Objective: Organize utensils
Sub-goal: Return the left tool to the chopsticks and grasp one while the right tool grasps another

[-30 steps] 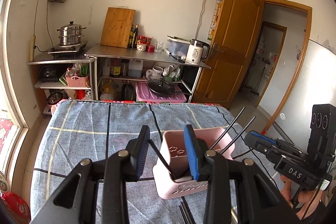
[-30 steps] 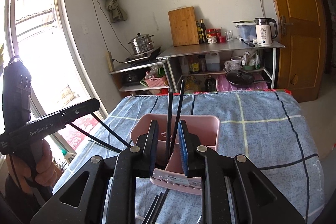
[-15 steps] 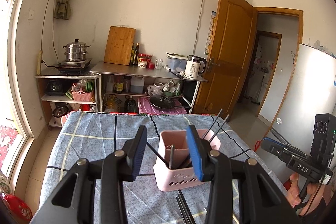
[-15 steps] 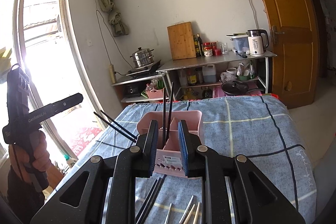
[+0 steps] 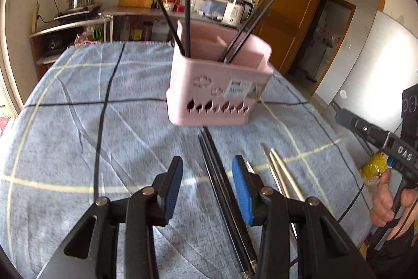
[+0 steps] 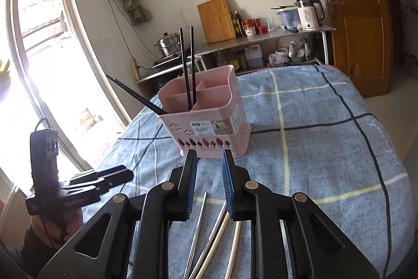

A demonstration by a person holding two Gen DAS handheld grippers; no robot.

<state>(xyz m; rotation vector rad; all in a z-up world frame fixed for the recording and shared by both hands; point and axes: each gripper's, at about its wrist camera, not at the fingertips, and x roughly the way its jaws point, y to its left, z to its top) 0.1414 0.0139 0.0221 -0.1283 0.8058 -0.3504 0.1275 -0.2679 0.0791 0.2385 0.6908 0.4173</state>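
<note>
**Inspector:** Four black chopsticks stand in the pink holder (image 5: 219,85): two upright in the compartment at its 10 o'clock corner, two leaning toward 1 o'clock on the other side. A further black pair (image 5: 222,190) lies flat on the blue checked cloth (image 5: 78,122), running from the holder's base toward 6 o'clock.

**Assistant:** And the grippers?

**Inspector:** Left gripper (image 5: 207,182): jaws spread and empty, the black pair on the cloth between them but not touched. Right gripper (image 6: 208,179): jaws apart by a narrow gap, nothing pinched. Below it at 6 o'clock lie metal chopsticks (image 6: 198,229) and pale ones (image 6: 235,245).

**Assistant:** Recommended handling for the pickup?

**Inspector:** My judgement: the left should descend squarely over the black pair and centre both sticks between the pads. It should close on the two together near the thicker end, so that neither rolls free. Lift level, then tip upright before lowering into the compartment holding like sticks.

**Assistant:** Risks?

**Inspector:** Slim sticks on soft cloth may slip sideways, and the light holder may tip if knocked.
</note>
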